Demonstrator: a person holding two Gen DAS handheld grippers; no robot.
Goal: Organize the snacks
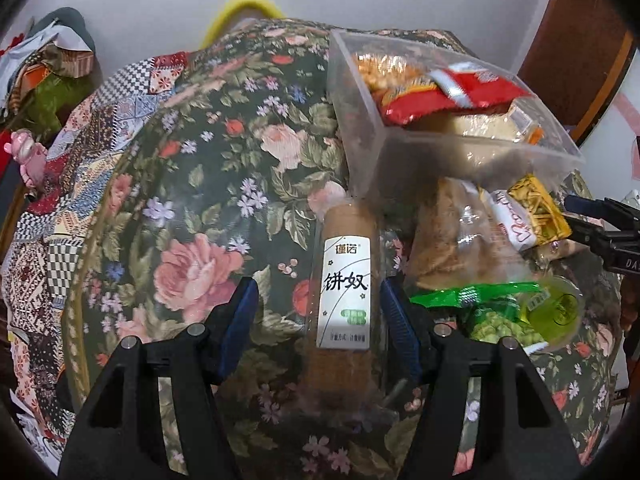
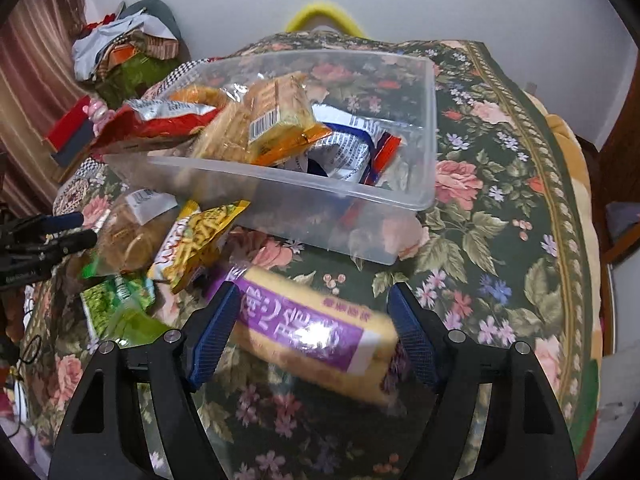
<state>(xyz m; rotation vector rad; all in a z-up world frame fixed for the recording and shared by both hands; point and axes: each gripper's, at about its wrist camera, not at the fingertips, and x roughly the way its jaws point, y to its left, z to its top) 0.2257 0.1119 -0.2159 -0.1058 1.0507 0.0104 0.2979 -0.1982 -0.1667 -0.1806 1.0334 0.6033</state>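
A clear plastic bin (image 1: 360, 140) (image 2: 340, 196) on the floral tablecloth holds several snack packs. My left gripper (image 1: 316, 304) is open around a brown biscuit roll with a white label (image 1: 346, 292); the roll touches the right pad, with a gap at the left. My right gripper (image 2: 312, 320) is open around a yellow cake pack with a purple label (image 2: 316, 320), pads close on both sides. Loose snacks lie in front of the bin: a yellow chip bag (image 2: 200, 240) (image 1: 536, 212), a clear cookie pack (image 2: 128, 236), green pea packs (image 1: 496, 316) (image 2: 116, 304).
The left gripper shows at the left edge of the right wrist view (image 2: 44, 240); the right gripper shows at the right edge of the left wrist view (image 1: 604, 236). A clutter pile (image 2: 120, 48) sits at the back left. A patchwork cloth (image 1: 60, 200) hangs at the left.
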